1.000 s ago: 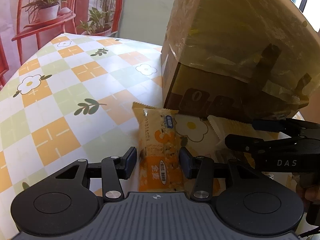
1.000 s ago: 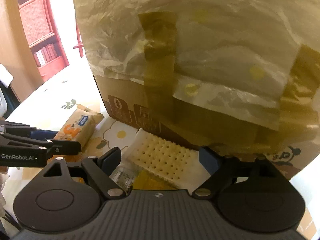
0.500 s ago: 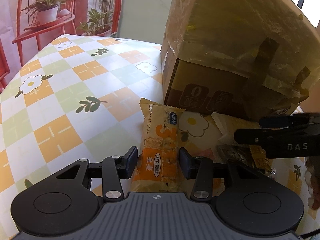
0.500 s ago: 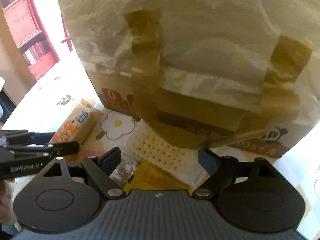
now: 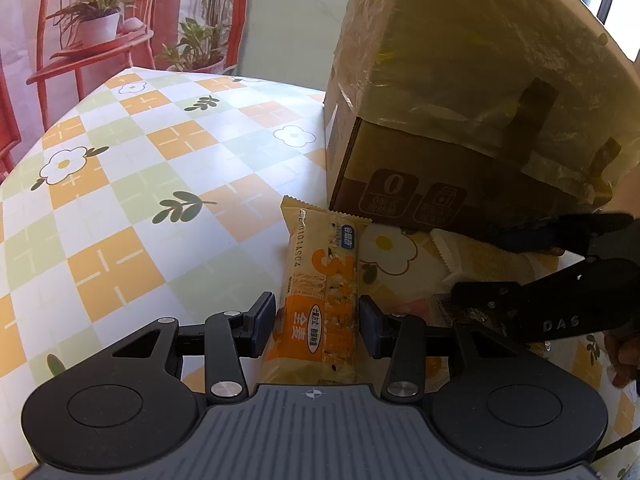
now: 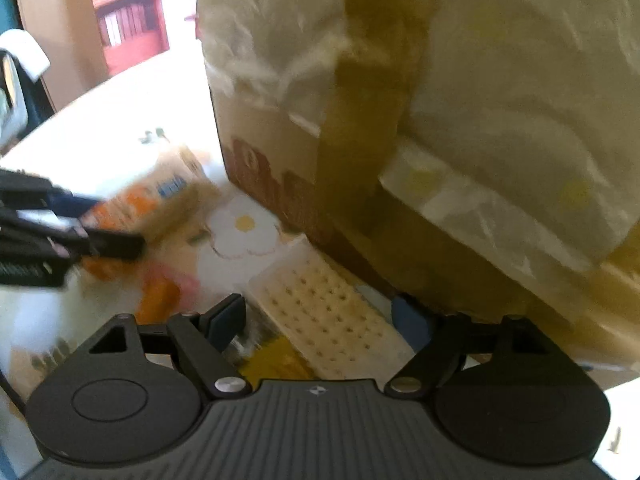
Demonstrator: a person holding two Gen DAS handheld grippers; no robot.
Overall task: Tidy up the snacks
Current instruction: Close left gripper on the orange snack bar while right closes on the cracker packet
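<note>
Left gripper (image 5: 317, 322) clamps an orange-yellow snack bar (image 5: 324, 276); right gripper (image 6: 320, 316) spread wide, empty.

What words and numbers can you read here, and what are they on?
"0101AS04": printed along the edge of the snack bar.
"全麦": on the bar's orange end.
"3": big orange digit on the bar.
"0": in a square mark on the box; the small print under it is too small to read.
"DAS": on the right gripper.
The bar's blue logo and oval label are too small to read; the right wrist view is blurred.
</note>
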